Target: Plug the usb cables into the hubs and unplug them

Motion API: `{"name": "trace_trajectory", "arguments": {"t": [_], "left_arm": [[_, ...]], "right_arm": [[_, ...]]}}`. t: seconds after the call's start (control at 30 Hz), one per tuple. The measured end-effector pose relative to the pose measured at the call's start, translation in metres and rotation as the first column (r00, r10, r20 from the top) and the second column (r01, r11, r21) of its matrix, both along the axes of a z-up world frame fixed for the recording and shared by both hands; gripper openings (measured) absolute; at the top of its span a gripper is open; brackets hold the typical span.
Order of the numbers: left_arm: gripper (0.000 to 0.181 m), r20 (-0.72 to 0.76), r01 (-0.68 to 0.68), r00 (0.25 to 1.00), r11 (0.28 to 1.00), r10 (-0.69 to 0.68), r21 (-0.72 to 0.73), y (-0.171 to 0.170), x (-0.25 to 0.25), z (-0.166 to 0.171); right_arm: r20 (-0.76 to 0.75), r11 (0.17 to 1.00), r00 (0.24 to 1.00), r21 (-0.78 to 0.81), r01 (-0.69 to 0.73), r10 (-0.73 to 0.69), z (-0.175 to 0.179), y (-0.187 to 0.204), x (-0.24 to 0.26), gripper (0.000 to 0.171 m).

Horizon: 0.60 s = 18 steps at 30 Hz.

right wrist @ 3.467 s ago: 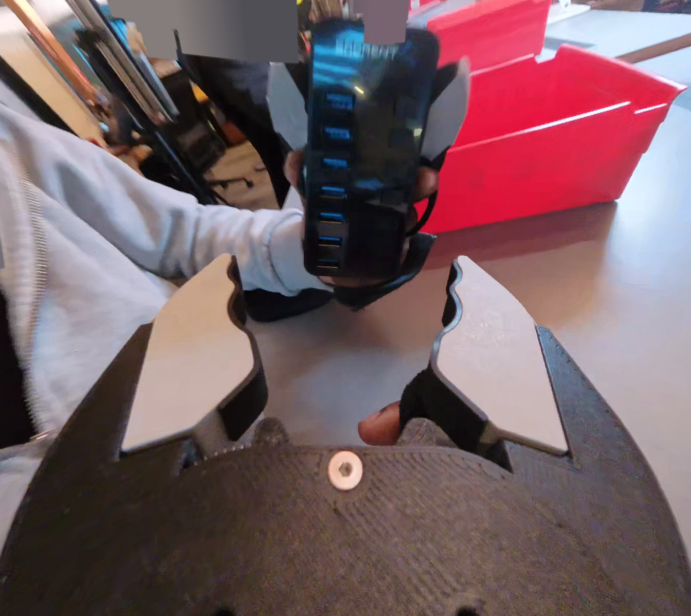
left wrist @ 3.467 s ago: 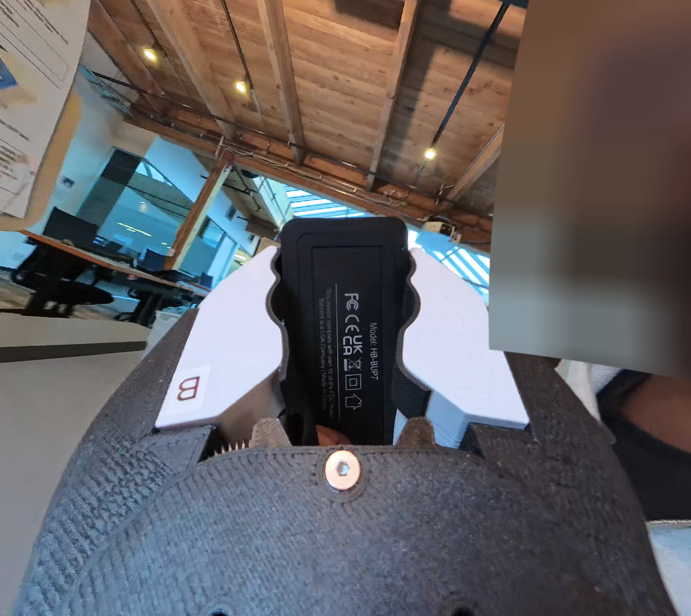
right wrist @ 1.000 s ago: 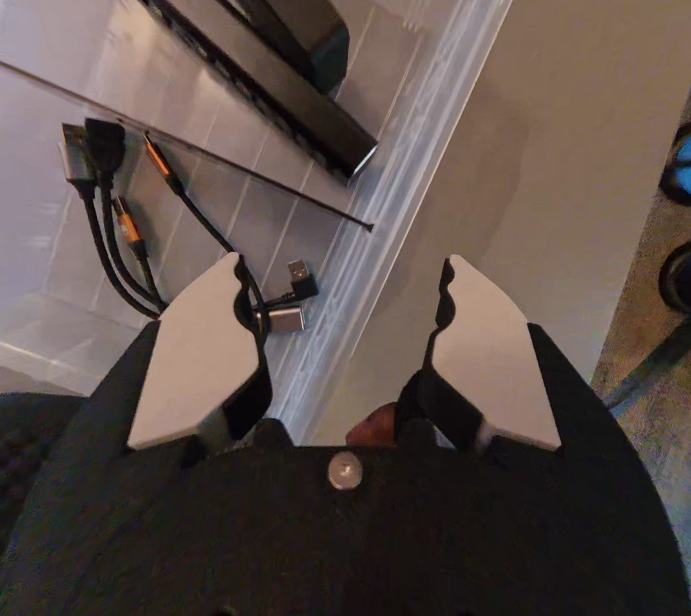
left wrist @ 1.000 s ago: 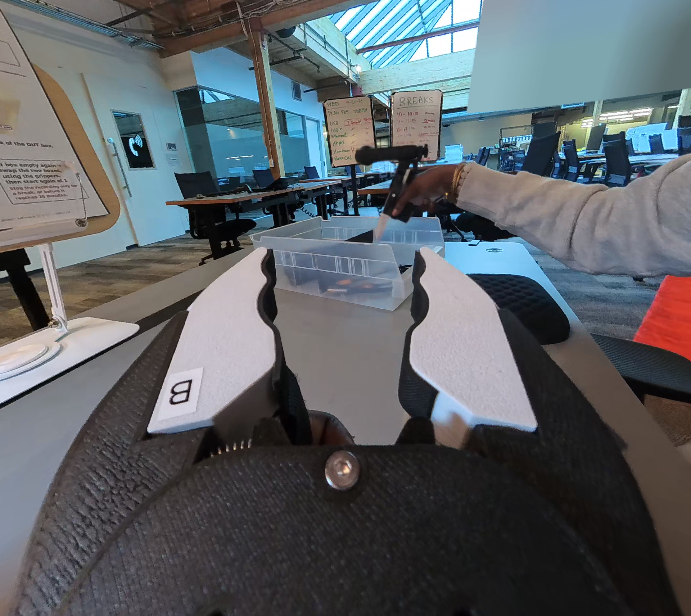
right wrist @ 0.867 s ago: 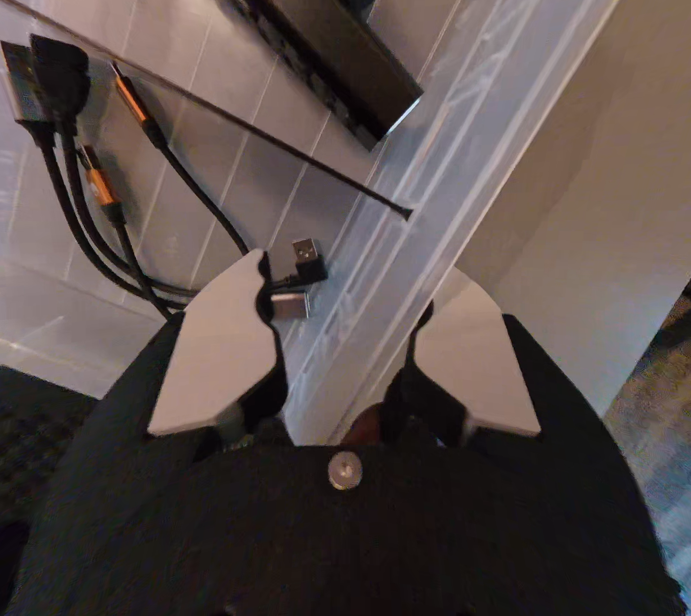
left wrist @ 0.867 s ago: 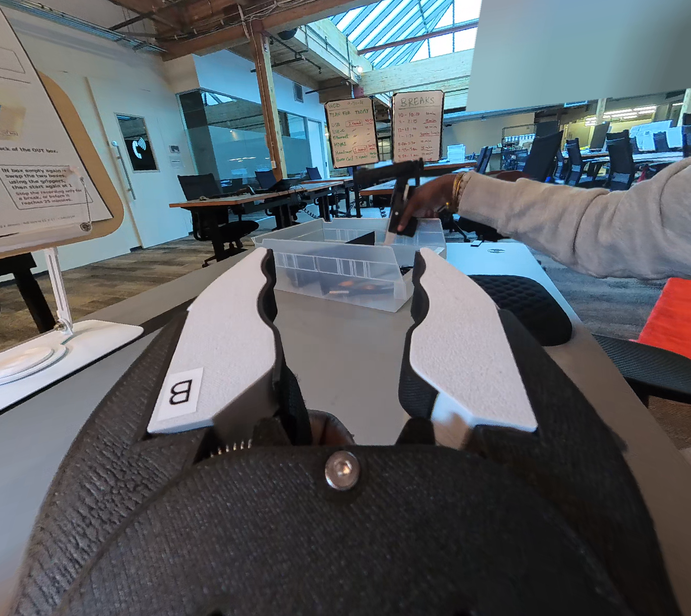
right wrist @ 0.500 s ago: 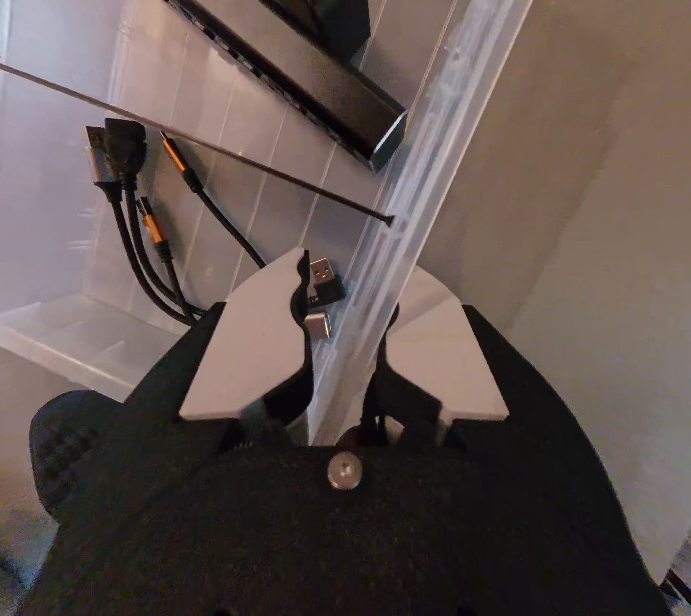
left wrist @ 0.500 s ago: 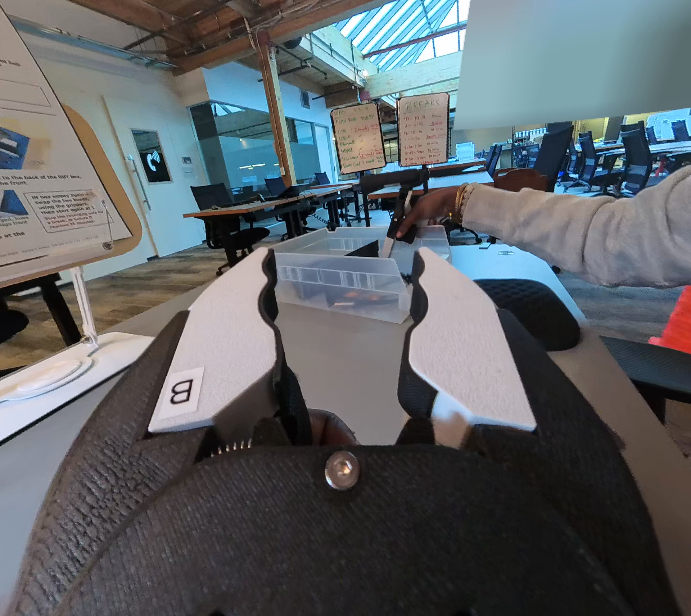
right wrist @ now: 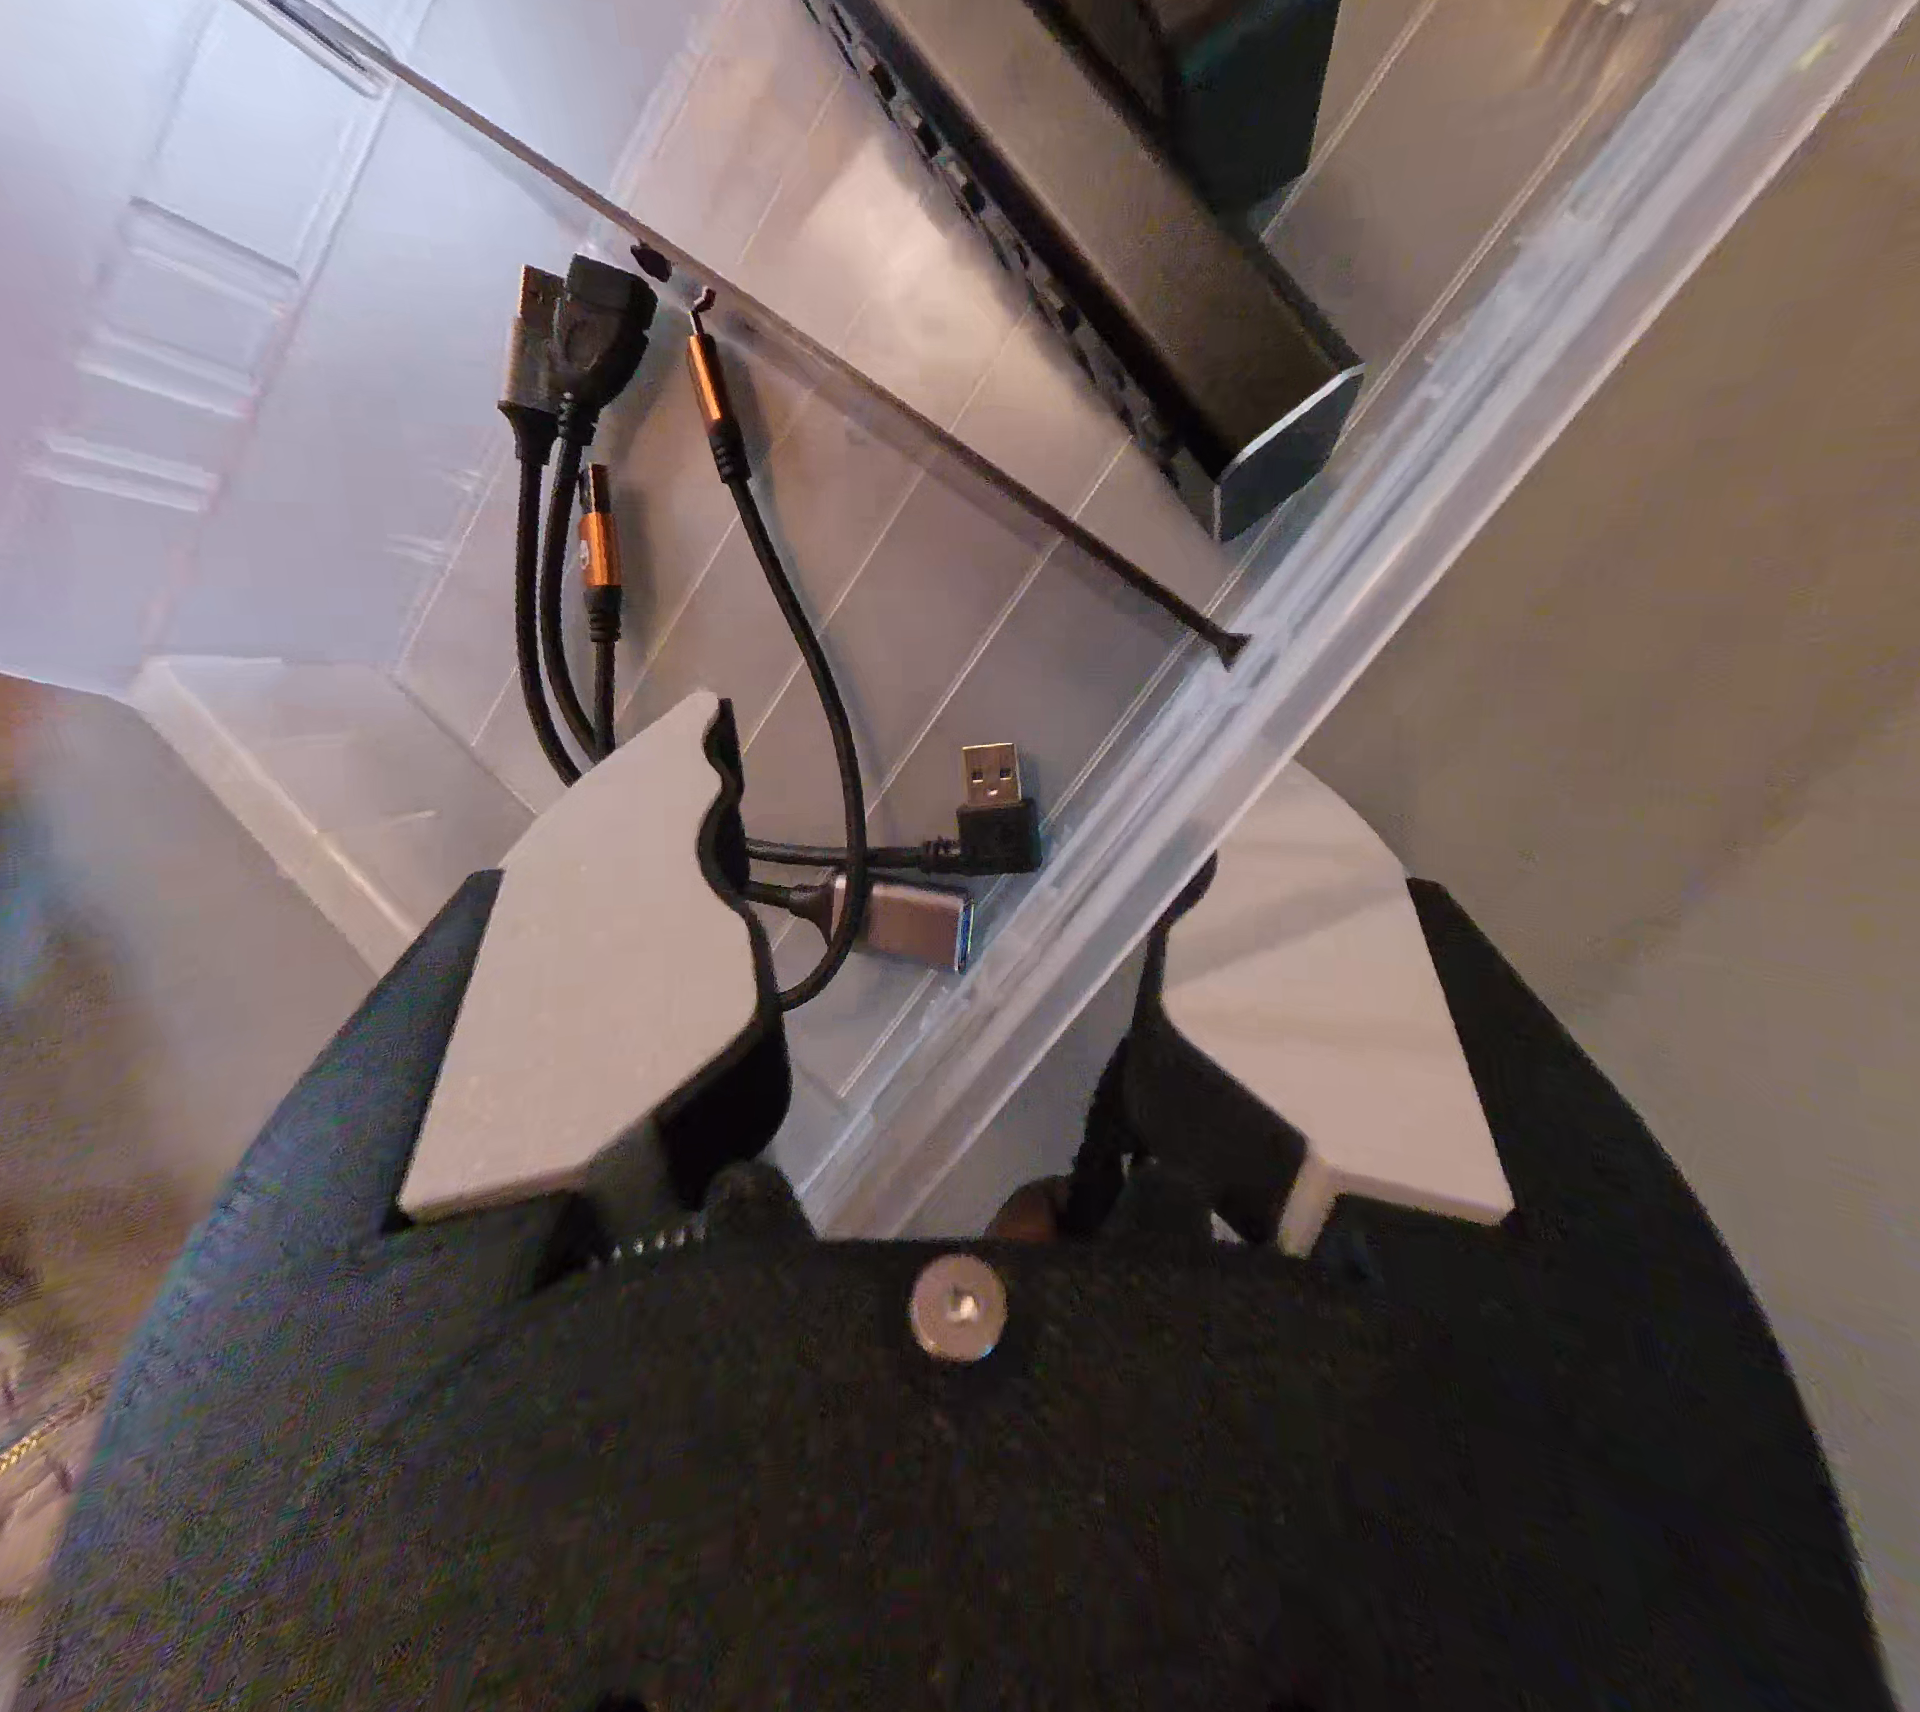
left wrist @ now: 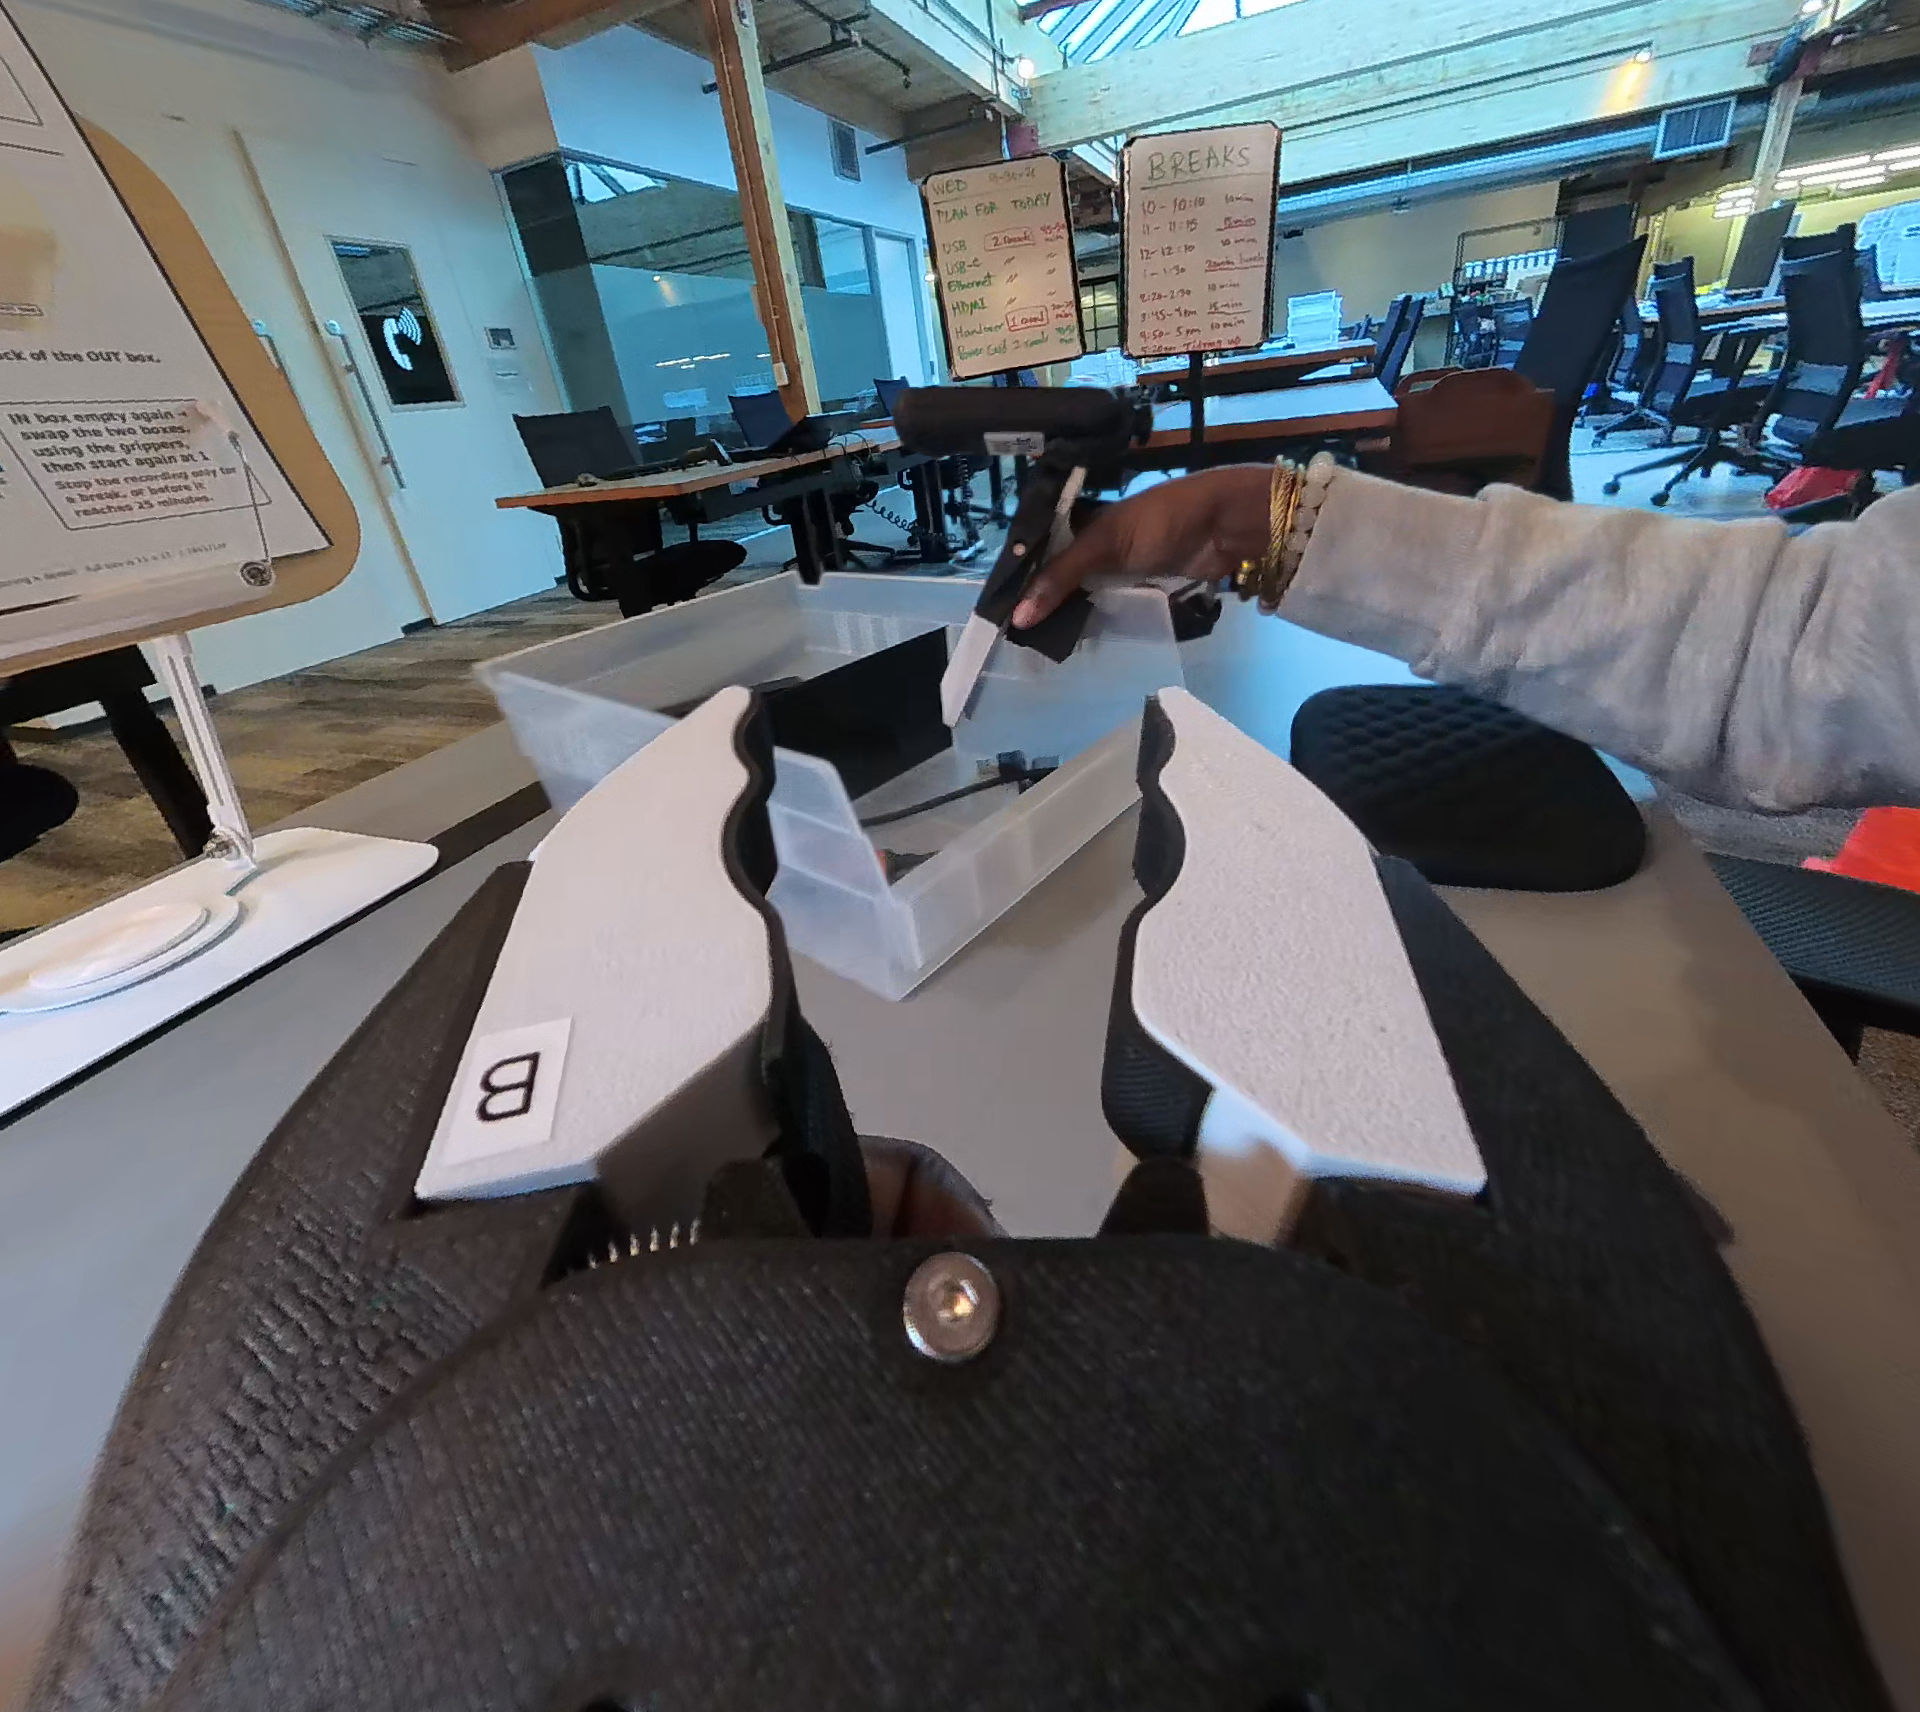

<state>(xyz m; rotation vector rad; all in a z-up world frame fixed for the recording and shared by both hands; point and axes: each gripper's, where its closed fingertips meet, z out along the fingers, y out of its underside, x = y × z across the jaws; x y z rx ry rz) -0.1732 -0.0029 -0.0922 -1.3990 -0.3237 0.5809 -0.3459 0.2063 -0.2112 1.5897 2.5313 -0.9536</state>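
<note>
**My rig and sleeve**

My left gripper [left wrist: 951, 841] has white wavy-edged fingers [left wrist: 644, 924], a lettered sticker at 8 o'clock, a black textured body and a silver screw [left wrist: 951, 1301]. My right gripper [right wrist: 971, 914] matches. I wear a grey fleece sleeve [left wrist: 1621, 623] and gold bangles [left wrist: 1283, 532].

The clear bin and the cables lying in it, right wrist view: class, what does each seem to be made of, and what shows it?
Bin: probably see-through plastic with a slightly frosted sheen; the table shows through its ribbed wall. Cables: black, seemingly braided sleeves; plugs look like metal, some with shiny orange collars.
</note>
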Motion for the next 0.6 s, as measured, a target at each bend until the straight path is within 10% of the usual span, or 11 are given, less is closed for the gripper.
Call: {"name": "trace_trajectory", "arguments": {"t": [0.6], "left_arm": [[0.066,-0.003,-0.011,1.0,1.0,0.011,0.014,-0.003,-0.001,0.0]], "right_arm": [[-0.06,0.957,0.965,0.162,-0.242,0.254,0.018,-0.066,0.01,0.083]]}}
